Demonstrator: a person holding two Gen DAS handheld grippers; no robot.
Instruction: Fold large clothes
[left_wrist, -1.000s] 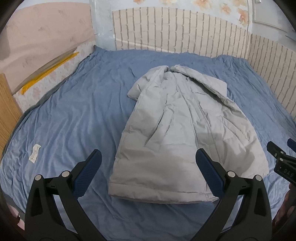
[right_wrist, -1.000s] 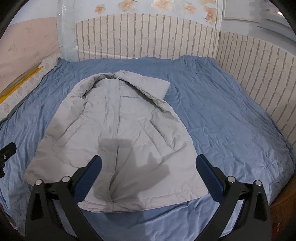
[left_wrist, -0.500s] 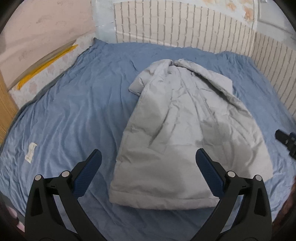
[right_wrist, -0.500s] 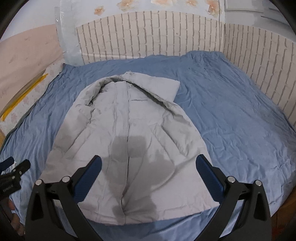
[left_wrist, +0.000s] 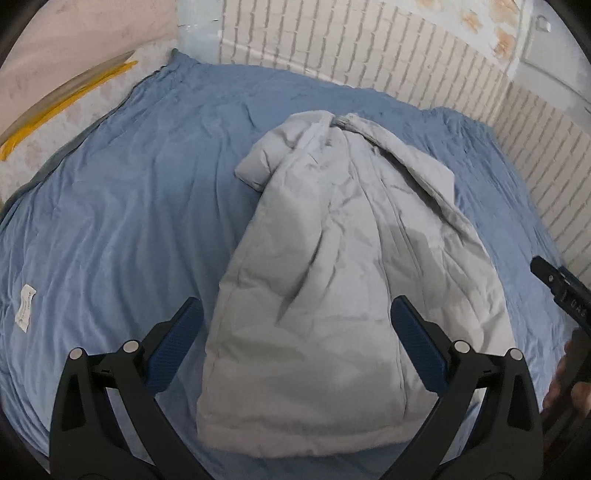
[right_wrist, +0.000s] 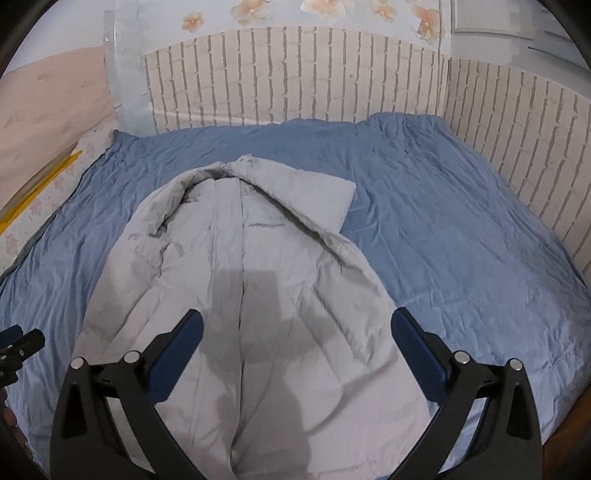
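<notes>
a large pale grey padded coat (left_wrist: 332, 280) is seen laid out lengthwise on a bed covered with a wrinkled blue sheet (left_wrist: 122, 229). its hem lies nearest the cameras and its collar end points toward the far wall. both sleeves are seen folded in over the body, so that the garment narrows toward the collar. a small line of printed lettering (right_wrist: 266, 224) is visible on the chest in the right wrist view, too small to be read. dark shadows are cast across the lower middle of the coat in that view.

the left gripper (left_wrist: 295, 330) is held above the hem end of the coat, its two blue-padded fingers (left_wrist: 177, 347) spread wide apart with nothing between them; the fabric is not touched. the right gripper (right_wrist: 295, 341) is likewise held over the lower part of the coat, its fingers (right_wrist: 419, 356) spread wide and empty. part of the right gripper is also seen at the right edge of the left wrist view, beside the coat's right side.

a small white label (left_wrist: 26, 302) lies on the sheet well to the left of the coat. a brick-patterned panel (right_wrist: 295, 77) lines the walls behind and to the right of the bed. a yellow strip (left_wrist: 62, 110) is seen beyond the bed's left edge.
</notes>
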